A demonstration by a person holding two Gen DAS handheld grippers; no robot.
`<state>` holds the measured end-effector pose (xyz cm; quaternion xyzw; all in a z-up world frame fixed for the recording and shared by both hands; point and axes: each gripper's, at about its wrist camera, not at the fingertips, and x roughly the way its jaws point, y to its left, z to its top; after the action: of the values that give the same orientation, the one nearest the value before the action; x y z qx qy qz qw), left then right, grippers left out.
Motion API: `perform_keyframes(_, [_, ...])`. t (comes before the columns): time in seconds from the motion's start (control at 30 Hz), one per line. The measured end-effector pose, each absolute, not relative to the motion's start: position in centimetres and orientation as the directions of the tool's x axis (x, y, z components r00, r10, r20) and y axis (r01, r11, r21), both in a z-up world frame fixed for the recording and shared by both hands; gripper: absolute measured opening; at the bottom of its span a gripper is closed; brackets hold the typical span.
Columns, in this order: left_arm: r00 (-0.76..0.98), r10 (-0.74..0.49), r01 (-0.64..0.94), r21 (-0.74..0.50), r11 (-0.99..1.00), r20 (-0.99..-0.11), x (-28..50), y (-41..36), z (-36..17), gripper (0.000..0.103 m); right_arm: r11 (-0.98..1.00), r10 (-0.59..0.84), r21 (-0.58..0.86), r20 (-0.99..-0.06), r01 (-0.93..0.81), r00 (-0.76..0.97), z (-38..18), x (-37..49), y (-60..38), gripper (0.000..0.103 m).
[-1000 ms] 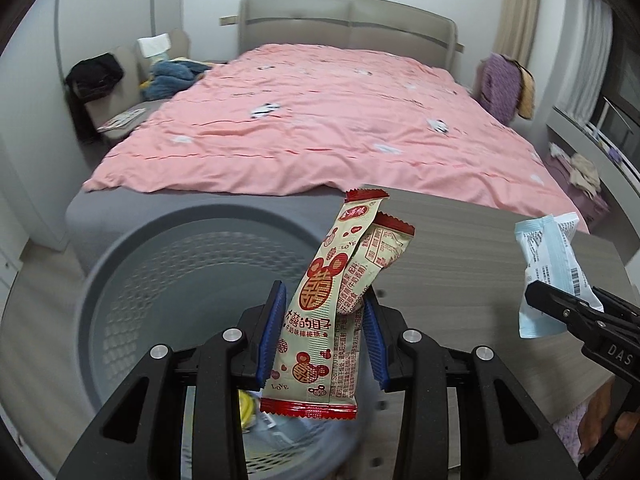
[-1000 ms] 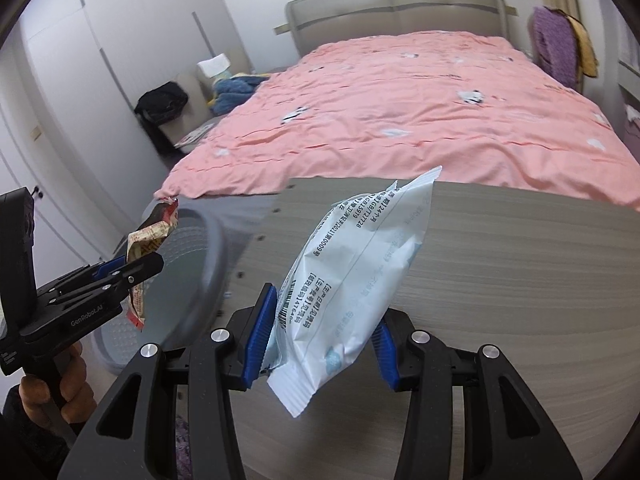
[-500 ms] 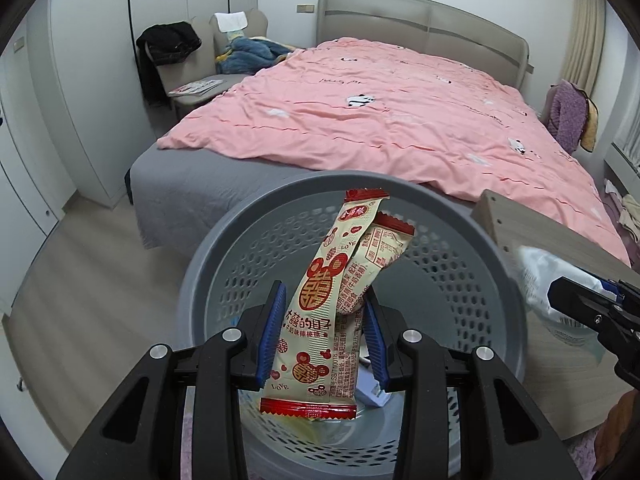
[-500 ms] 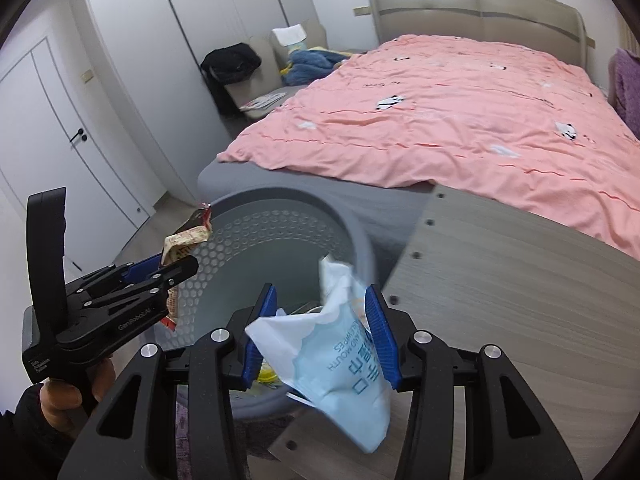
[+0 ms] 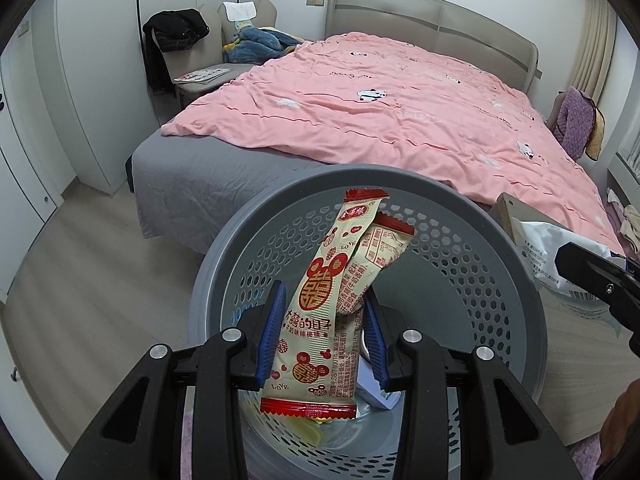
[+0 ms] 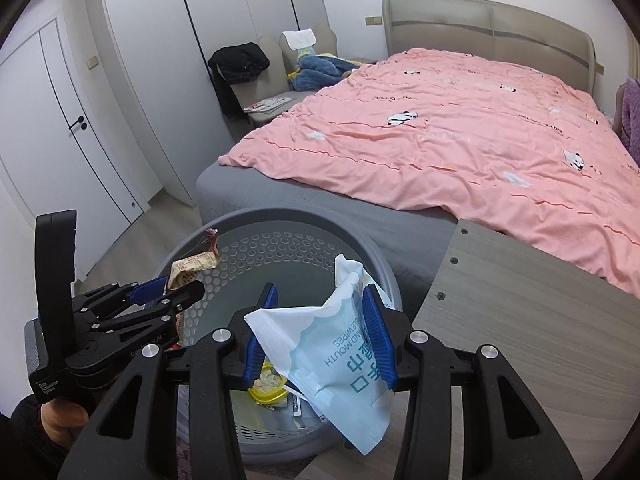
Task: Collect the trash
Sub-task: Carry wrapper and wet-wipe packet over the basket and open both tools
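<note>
While both wrappers hang over the open bin (image 5: pixel 520 276), the step in hand looks like the drop, and doing it well means letting go only when each piece sits well inside the rim. The left claw (image 5: pixel 324 332) pinches a cream and red snack wrapper (image 5: pixel 340 296) between its blue pads, upright, over the middle of the bin, so a plain opening there should send it straight down onto the trash (image 6: pixel 268 388) already lying at the bottom. The right claw (image 6: pixel 316 336) needs more care: its jaws are closing on the white and blue wipes packet (image 6: pixel 336 344), which is crumpled between the pads, and that packet hangs close to the bin's near rim, beside the corner of the worktop (image 6: pixel 520 320). I judge it should be carried a little further over the opening before release, or the drooping tail may catch the rim or slide down outside onto the floor. Letting go one piece at a time would also keep the two claws from knocking together.

Both claws point forward and steeply down toward the bin, side by side and near each other but apart. In the right wrist view the left one comes in from the left edge, gripped from below by a hand (image 6: pixel 60 416); in the left wrist view the right one shows at the right edge with its packet.
</note>
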<state>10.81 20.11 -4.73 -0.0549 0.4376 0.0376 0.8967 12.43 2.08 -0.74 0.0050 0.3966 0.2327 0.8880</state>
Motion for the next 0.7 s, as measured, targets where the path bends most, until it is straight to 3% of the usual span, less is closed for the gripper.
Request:
perform_keyframes(0.07, [0.616,0.022,-0.116,-0.063,0.991,-0.787,10.7,20.0,-4.6,0.037,0.885,0.427,0.198,-0.708,-0.422,0.562,-0.9,12.4,2.5,0.035])
perform_keyframes(0.43, [0.622,0.052,-0.132,-0.039,0.991,-0.782,10.1,20.0,-4.0,0.037,0.859,0.474,0.236,-0.701,-0.454,0.533,-1.5,12.5,3.5,0.037])
perform_keyframes(0.5, [0.622,0.059,-0.134,-0.032,0.99,-0.781,10.1,20.0,-3.8,0.042,0.856,0.483,0.247,-0.694,-0.454,0.534,-1.4,12.5,3.4,0.045])
perform_keyframes(0.53, [0.622,0.061,-0.135,-0.03,0.99,-0.781,10.1,19.9,-3.7,0.045,0.855,0.488,0.254,-0.685,-0.452,0.54,-1.3,12.4,3.2,0.055])
perform_keyframes(0.57, [0.625,0.069,-0.139,-0.023,0.99,-0.778,10.0,19.8,-3.6,0.054,0.857,0.489,0.255,-0.678,-0.448,0.549,-1.2,12.3,3.0,0.06])
perform_keyframes(0.7, [0.633,0.094,-0.152,-0.004,0.988,-0.768,9.7,19.8,-3.1,0.068,0.858,0.49,0.257,-0.666,-0.444,0.562,-0.9,12.1,2.5,0.068])
